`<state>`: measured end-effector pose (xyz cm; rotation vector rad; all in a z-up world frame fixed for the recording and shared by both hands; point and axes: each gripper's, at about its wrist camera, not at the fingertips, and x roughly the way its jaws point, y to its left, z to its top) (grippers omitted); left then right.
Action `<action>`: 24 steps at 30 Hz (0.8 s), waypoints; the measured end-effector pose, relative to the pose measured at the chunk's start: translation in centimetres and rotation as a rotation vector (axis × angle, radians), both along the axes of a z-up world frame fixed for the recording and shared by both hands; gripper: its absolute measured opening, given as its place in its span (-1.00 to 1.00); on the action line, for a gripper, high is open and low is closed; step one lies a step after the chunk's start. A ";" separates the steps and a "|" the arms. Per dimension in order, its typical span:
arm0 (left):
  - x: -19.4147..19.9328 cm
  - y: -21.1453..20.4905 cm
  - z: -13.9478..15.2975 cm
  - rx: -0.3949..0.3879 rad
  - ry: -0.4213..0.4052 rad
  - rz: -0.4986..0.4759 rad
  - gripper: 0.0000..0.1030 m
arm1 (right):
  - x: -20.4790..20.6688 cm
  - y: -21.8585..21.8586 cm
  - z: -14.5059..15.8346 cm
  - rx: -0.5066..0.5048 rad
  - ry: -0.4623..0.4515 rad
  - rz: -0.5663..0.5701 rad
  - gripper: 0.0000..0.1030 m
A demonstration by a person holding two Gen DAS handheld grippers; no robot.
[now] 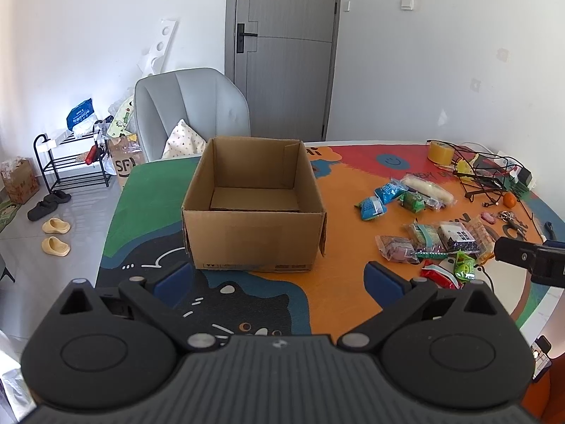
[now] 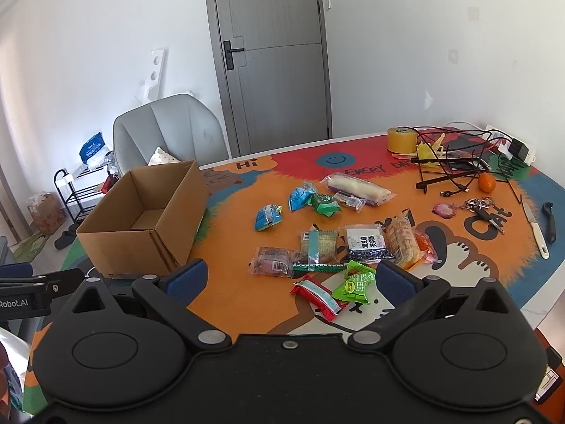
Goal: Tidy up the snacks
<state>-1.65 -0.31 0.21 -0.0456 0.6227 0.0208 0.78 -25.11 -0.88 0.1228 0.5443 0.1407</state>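
White walls, a grey door and a grey chair stand behind the table, which is covered by a bright cartoon mat in orange, red, green and blue. On the mat we see an open cardboard box with nothing inside it, sitting toward the table's left side.

We hold our left gripper just in front of the box, its blue-padded fingers spread wide with nothing between them. Our right gripper is likewise released and holds nothing, hovering over the nearest snacks, which lie scattered to the right of the box, apart from it. Between its fingers lie a green packet and a red packet, side by side. Beyond them sit several clear-wrapped cakes and a black-and-white packet in a loose row. Farther back lie two blue packets, a small green one and a long wrapped roll.

At the far right of the table we see a roll of tape, tangled black cables, an orange, keys and a knife.
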 end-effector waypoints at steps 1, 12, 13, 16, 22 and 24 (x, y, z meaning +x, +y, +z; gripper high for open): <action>0.0 0.0 0.0 0.000 0.000 0.000 0.99 | 0.0 0.0 0.0 0.001 0.000 0.000 1.00; 0.3 -0.7 0.1 -0.022 -0.004 -0.013 1.00 | 0.3 -0.7 -0.4 0.004 0.012 -0.009 1.00; 0.4 -0.8 0.1 -0.021 -0.005 -0.017 0.99 | 0.3 -0.9 -0.5 0.005 0.014 -0.012 1.00; 0.7 -1.4 0.0 -0.025 -0.011 -0.024 1.00 | 0.8 -1.4 -1.0 0.011 0.027 -0.023 1.00; 2.0 -2.8 -0.6 -0.027 -0.008 -0.041 0.99 | 2.0 -2.8 -2.3 0.003 0.041 -0.037 1.00; 2.4 -3.3 -0.9 -0.029 -0.008 -0.039 0.99 | 2.4 -3.6 -2.8 0.013 0.052 -0.050 1.00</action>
